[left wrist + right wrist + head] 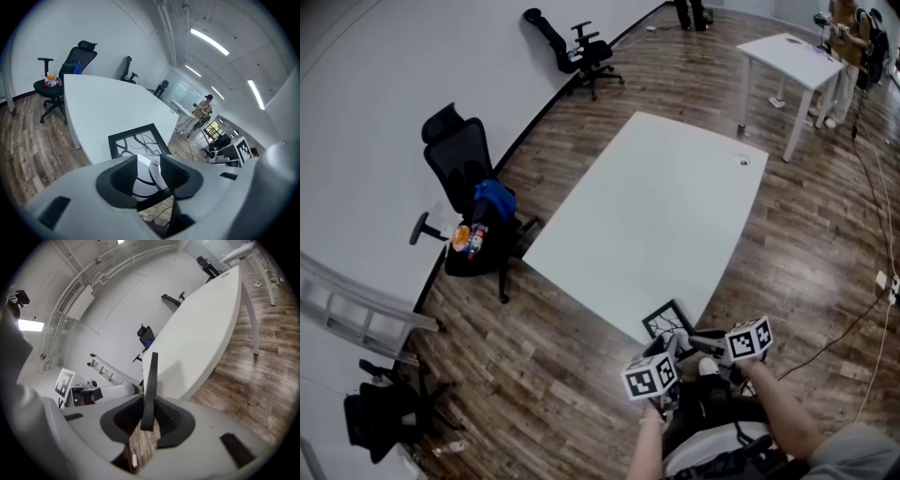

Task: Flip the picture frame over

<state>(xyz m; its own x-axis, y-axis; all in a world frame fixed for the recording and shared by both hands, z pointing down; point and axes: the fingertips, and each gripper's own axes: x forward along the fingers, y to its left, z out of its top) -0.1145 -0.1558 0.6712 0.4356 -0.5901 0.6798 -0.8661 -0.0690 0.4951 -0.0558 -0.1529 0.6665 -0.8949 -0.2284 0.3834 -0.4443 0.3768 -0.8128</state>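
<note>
The picture frame (667, 323), black-edged with a black-and-white branching pattern, sits at the near corner of the white table (656, 206). In the left gripper view the picture frame (136, 140) has its patterned face up, and its near part runs between the jaws of my left gripper (148, 160), which stands open with the pads clear of it. The right gripper view shows the picture frame (151, 376) edge-on as a thin black bar. My right gripper (149, 405) is shut on that edge, at the frame's right side.
A black office chair (473, 202) with a blue cloth and packets stands left of the table, and another chair (581, 52) stands farther back. A second white table (787, 56) and a person (853, 37) are at the far right. A ladder (356, 309) leans at the left. Cables (862, 319) lie on the wood floor.
</note>
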